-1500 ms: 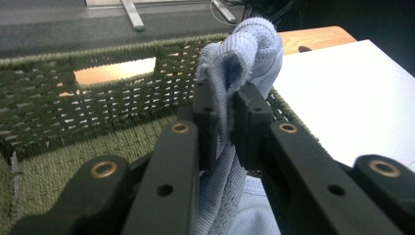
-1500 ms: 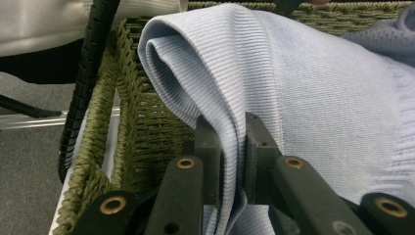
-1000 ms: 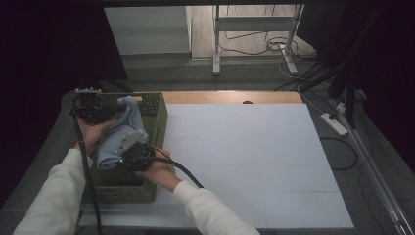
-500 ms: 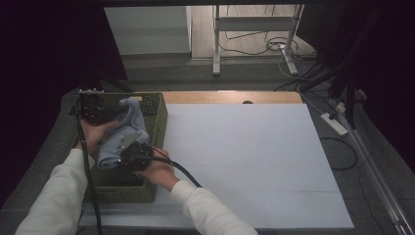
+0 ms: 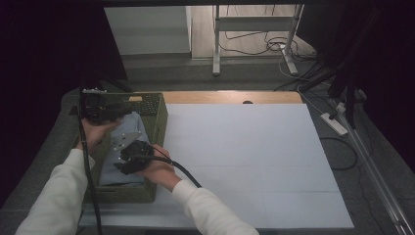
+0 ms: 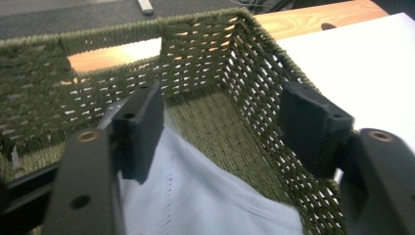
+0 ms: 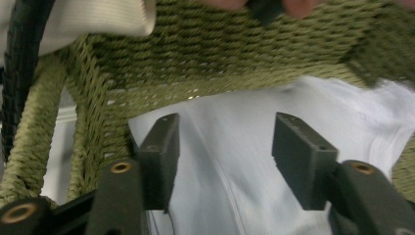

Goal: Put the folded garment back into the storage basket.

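An olive woven basket [image 5: 159, 122] stands at the table's left, with a pale blue folded cloth [image 5: 125, 137] lying inside it. My left gripper [image 5: 120, 115] hovers over the basket's far end. Its jaws have just been opening and stand apart above the cloth [image 6: 195, 196], not pressing it. My right gripper [image 5: 128, 161] is at the basket's near end, and its jaws have also just been opening. In the right gripper view the right gripper [image 7: 227, 152] spreads wide over the cloth [image 7: 235, 112], with the basket wall [image 7: 220, 58] beyond. The left gripper [image 6: 225, 122] faces the basket's far corner [image 6: 210, 63].
A white mat [image 5: 244, 156] covers the table to the right of the basket. A wooden strip [image 5: 230, 97] runs along the far edge. A power strip [image 5: 334, 123] and cables lie on the floor at the right. Metal frame legs [image 5: 216, 44] stand behind the table.
The cloth, held bunched up between both grippers before, now lies lower and flatter in the basket. Both grippers have let go of it, and the hands stay in place.
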Demonstrator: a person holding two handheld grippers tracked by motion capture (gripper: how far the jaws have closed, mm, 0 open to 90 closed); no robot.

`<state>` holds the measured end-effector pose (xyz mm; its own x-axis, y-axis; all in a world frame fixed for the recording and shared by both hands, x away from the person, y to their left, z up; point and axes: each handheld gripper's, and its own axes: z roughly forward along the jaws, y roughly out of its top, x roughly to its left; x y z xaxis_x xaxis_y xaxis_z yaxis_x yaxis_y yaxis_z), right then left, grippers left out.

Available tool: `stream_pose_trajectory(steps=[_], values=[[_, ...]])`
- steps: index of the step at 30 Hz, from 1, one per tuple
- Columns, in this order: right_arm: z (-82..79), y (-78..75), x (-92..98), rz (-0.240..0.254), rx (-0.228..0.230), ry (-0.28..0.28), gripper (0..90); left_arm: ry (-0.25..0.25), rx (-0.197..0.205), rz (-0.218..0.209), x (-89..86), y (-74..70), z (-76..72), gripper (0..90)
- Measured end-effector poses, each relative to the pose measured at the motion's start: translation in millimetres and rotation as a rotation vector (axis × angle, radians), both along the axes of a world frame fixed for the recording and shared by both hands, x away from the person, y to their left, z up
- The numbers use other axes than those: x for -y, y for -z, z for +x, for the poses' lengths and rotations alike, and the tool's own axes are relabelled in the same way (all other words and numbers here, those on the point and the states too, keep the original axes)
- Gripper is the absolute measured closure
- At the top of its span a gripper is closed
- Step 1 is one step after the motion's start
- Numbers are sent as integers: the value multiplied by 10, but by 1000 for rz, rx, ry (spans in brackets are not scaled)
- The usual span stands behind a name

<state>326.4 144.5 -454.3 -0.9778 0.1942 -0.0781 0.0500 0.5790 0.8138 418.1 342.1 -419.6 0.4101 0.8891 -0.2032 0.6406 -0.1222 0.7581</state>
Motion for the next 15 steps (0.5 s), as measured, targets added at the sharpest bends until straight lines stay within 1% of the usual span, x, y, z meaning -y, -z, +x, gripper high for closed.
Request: stream_pose_trajectory(steps=[4, 7, 9, 14, 15], values=[[28, -63, 105, 39, -3, 14, 426, 15, 2, 3, 16, -27, -16, 330], [43, -87, 187, 49, -5, 22, 429, 24, 0, -4, 23, -39, -29, 333], [54, -91, 251, 62, -14, 22, 432, 28, 0, -9, 26, -48, -44, 336], [73, -99, 371, 70, -27, 30, 434, 41, 2, -16, 28, -63, -85, 347], [73, -99, 371, 70, -27, 30, 434, 41, 2, -16, 28, -63, -85, 348]])
